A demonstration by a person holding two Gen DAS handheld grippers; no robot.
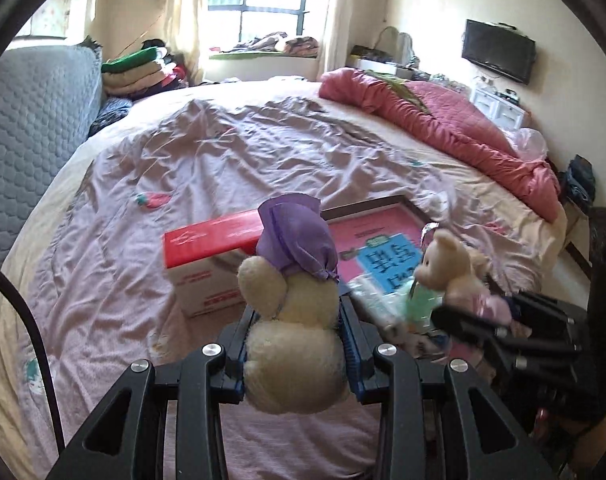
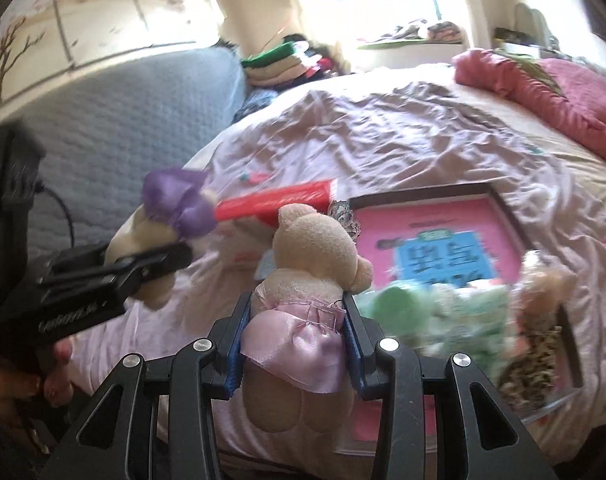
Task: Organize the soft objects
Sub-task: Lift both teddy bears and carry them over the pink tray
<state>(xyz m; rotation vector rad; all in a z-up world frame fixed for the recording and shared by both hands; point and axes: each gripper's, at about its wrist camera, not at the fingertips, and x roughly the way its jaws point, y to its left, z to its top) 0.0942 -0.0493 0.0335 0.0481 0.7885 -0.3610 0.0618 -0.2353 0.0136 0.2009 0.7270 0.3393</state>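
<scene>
Since both plush toys squash easily, each gripper clamps mid-body — left gripper [image 1: 299,344] on the purple-hatted toy [image 1: 291,292], right gripper [image 2: 295,344] on the pink-skirted bear [image 2: 303,280] — light, unbreakable.

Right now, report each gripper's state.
Left gripper: closed on the purple-capped plush.
Right gripper: closed on the pink-dressed plush.

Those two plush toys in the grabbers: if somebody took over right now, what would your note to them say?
Left hand-held gripper: shut on the cream plush with the purple cap.
Right hand-held gripper: shut on the plush bear in a pink satin dress.
Both toys are held above the bed, near the red-lidded box and the pink framed tray.
Done: both picked up. Left: set them down.
</scene>
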